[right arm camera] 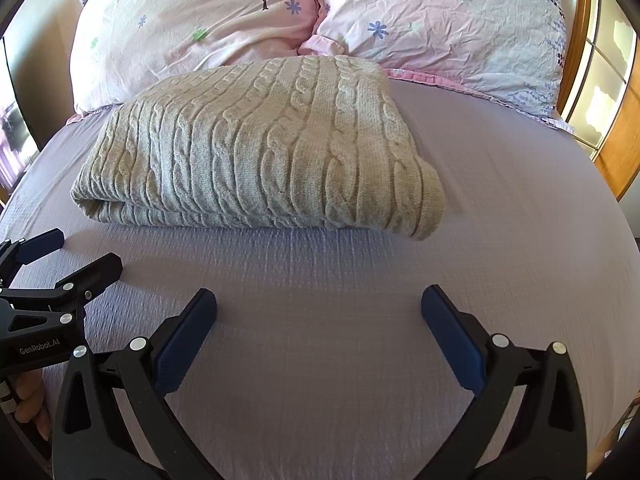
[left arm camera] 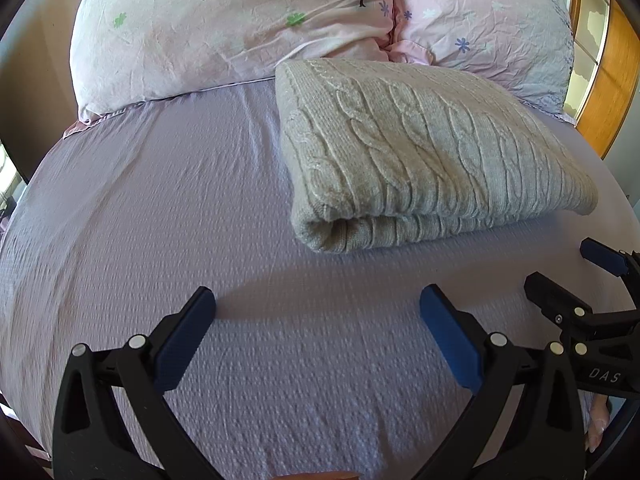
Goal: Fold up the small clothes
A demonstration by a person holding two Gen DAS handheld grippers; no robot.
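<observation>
Lavender bed sheet [left arm camera: 160,200] stretches up to two pink pillows [left arm camera: 224,32]. On it, touching the pillows, lies the cream sweater [right arm camera: 256,140], already folded into a thick block. Both the left tool [left arm camera: 318,304] and right tool [right arm camera: 319,302] hang over the sheet, spread apart and empty. If tidying, pinch only loose corners, then lower gently.

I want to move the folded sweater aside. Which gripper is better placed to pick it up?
Probably the right gripper: the sweater lies almost straight ahead of its open jaws. From the left gripper, also open and empty, the sweater sits off to the right.
</observation>
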